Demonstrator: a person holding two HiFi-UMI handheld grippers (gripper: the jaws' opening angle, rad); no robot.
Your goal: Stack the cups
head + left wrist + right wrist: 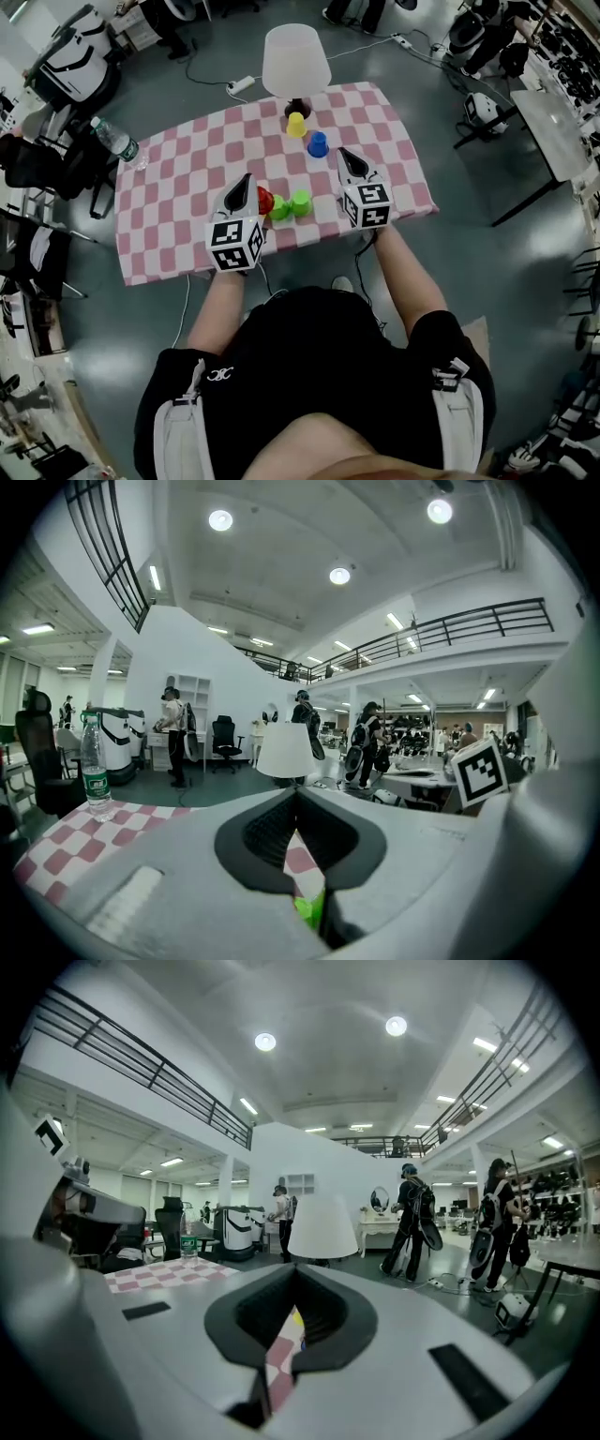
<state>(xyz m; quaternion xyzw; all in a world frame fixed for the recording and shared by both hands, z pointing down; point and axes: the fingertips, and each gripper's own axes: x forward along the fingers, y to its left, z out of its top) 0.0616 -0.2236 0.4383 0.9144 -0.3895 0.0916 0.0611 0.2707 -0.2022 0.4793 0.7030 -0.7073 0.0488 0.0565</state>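
Five small plastic cups sit unstacked on the checked cloth (187, 178). A yellow cup (296, 125) stands near the far edge. A blue cup (318, 143) is just beside it, nearer and to the right. Well apart from these, near the front edge, three cups form a tight row: a red cup (265, 199) at the left, a green cup (279, 208) touching it, and a second green cup (300, 202) just to the right. Whether any stands mouth-up is too small to tell.
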